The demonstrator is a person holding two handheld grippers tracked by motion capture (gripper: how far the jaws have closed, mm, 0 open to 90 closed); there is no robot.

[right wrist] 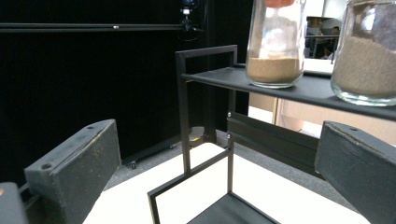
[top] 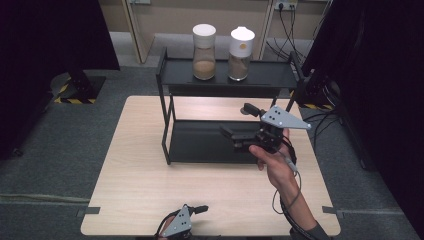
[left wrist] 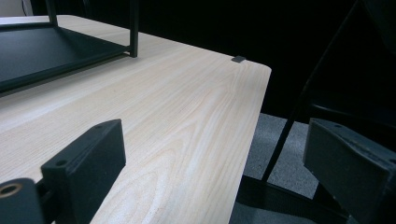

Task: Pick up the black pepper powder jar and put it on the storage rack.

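Two jars (top: 204,52) w/ brown powder stand on rack (top: 170,75) top shelf. Right claw (top: 235,136) wide, nothing inside, above lower shelf. Left claw (top: 200,209) wide, at table (top: 135,170) edge.

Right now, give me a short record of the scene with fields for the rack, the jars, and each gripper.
rack: black two-shelf rack on the wooden table
jars: two jars on the top shelf, left jar and right jar, both part full of brown grains, white lids
right gripper: right gripper open, empty, over the lower shelf, below the jars
left gripper: left gripper open, empty, at the table's near edge
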